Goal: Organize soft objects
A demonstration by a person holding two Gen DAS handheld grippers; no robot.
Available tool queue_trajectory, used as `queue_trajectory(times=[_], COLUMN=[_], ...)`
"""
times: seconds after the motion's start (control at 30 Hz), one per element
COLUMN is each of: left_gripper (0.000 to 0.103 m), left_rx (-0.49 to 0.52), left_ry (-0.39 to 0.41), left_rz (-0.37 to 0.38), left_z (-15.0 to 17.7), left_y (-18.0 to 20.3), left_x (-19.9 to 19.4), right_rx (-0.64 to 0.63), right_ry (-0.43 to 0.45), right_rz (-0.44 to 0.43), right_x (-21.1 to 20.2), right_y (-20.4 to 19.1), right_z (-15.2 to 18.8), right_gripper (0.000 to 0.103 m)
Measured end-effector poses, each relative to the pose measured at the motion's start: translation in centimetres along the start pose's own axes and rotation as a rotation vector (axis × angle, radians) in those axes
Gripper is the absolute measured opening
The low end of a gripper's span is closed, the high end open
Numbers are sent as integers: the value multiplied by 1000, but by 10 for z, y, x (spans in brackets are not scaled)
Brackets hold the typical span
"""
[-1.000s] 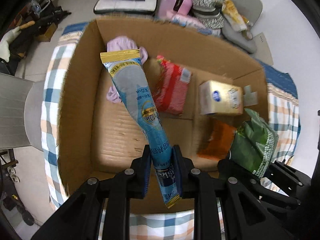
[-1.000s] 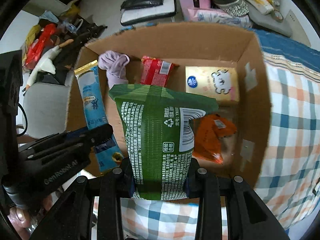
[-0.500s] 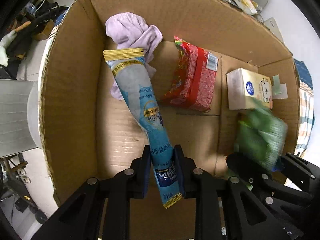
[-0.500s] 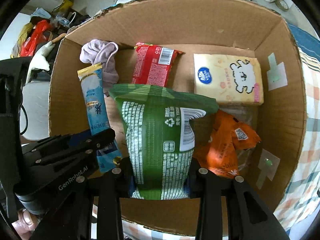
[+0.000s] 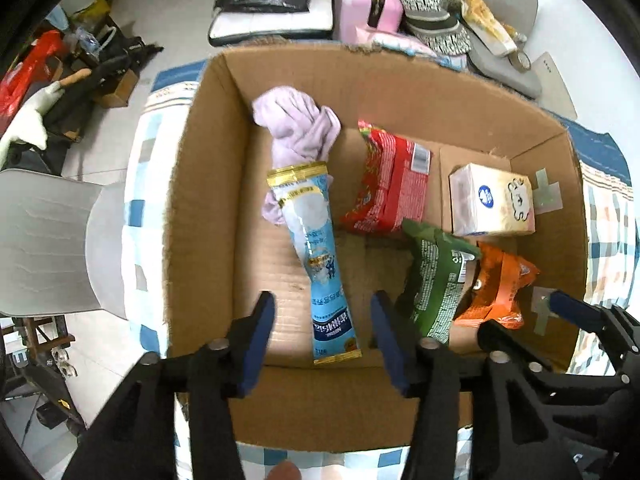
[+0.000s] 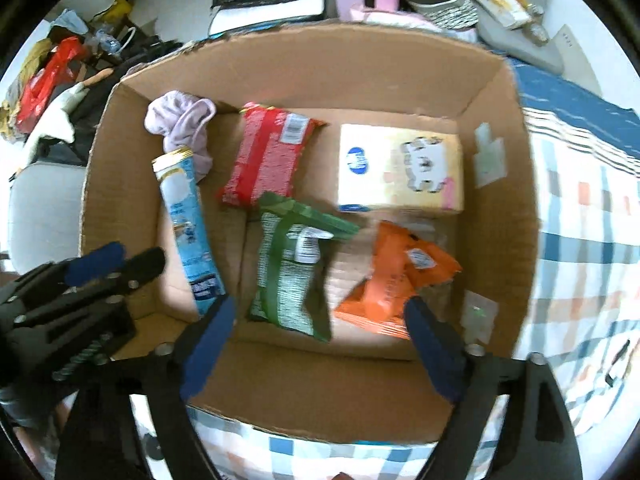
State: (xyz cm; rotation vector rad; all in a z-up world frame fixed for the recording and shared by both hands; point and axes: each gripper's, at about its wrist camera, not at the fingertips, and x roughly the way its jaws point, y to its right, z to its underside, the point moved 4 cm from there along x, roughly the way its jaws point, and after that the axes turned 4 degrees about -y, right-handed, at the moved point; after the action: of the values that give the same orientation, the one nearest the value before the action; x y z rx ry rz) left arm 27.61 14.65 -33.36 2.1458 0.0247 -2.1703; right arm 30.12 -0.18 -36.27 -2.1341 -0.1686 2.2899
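An open cardboard box [image 5: 208, 184] [image 6: 496, 168] holds the soft things. A long blue pouch [image 5: 316, 256] [image 6: 188, 224] lies on its floor at the left, its top on a lilac cloth [image 5: 296, 120] [image 6: 180, 120]. A green bag [image 5: 432, 280] [image 6: 288, 264] lies in the middle beside an orange packet [image 5: 500, 284] [image 6: 396, 276]. A red packet [image 5: 388, 184] [image 6: 268, 156] and a tissue pack [image 5: 492, 200] [image 6: 400, 168] lie at the back. My left gripper [image 5: 322, 332] is open and empty above the blue pouch's lower end. My right gripper [image 6: 316, 340] is open and empty above the green bag.
The box stands on a checked blue, white and orange cloth [image 5: 608, 216] [image 6: 580, 240]. A grey chair [image 5: 44, 244] stands at the left. A pink case [image 5: 368, 4], slippers [image 5: 432, 12] and black bags [image 5: 272, 4] lie on the floor beyond the box.
Both grippers have opened and pulled back up from the box. The blue pouch and the green bag, held before, now lie on the box floor.
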Motion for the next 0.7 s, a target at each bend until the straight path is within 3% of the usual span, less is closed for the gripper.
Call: queue_trajectory(times=[0.13,0.2,0.47,0.7], left_gripper=[87,91,94,94], left_rx=[-8,-10,-20,-18], left_ry=[55,70,139,239], left_rz=[-24,-25,-30,-38], left_z=[5,8,27,47], left_y=[-4,-3,2,8], left_x=[-14,-17,-39,-84], right_rx=[26,33,47,51], right_ry=[29,39,65,153], right_rz=[38,53,66,66], right_x=[-11,-16,-28,-69], right_y=[16,21,29,31], right_z=[7,11,30,55], right_gripper=[103,103,103,103])
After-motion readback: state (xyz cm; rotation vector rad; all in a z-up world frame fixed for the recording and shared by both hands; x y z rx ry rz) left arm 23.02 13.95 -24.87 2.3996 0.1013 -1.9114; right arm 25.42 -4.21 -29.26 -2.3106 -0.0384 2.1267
